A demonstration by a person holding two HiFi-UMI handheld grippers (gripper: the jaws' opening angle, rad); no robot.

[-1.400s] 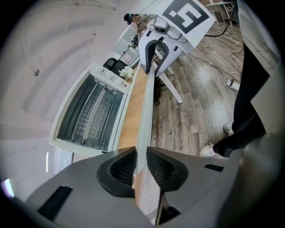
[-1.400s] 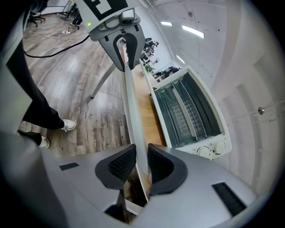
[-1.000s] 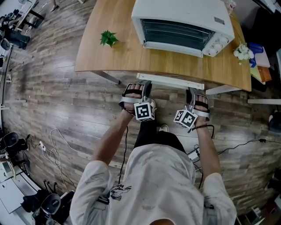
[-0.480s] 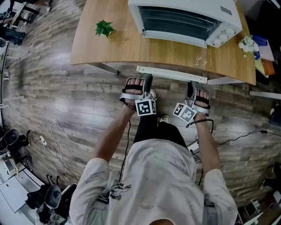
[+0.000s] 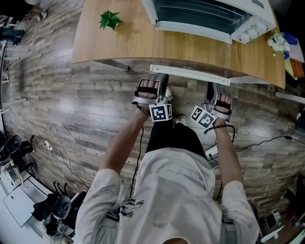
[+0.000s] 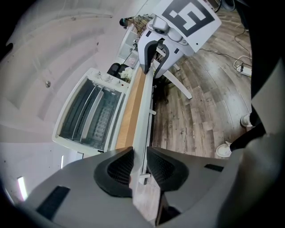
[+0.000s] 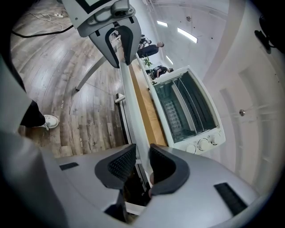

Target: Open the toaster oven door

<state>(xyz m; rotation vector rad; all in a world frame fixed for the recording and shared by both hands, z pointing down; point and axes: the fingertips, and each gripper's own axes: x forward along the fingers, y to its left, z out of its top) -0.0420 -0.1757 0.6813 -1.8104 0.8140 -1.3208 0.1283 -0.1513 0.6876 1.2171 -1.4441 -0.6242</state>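
Plank flooring (image 5: 71, 119) is seen beneath the person (image 5: 167, 190). Nearest, the left gripper (image 5: 162, 78) is clamped by its jaws on a white rail (image 5: 188, 74) under the table (image 5: 133, 45) edge. The right gripper (image 5: 209, 86) is clamped on the same rail further along. Beyond, the oven (image 5: 209, 14) is set on the table, untouched, well apart from a plant (image 5: 109, 20).

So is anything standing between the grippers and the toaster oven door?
Nothing stands on the table in front of the toaster oven door. The left gripper and the right gripper are clamped on the white rail at the table's front edge, with only bare tabletop between. The plant sits well off to one side.
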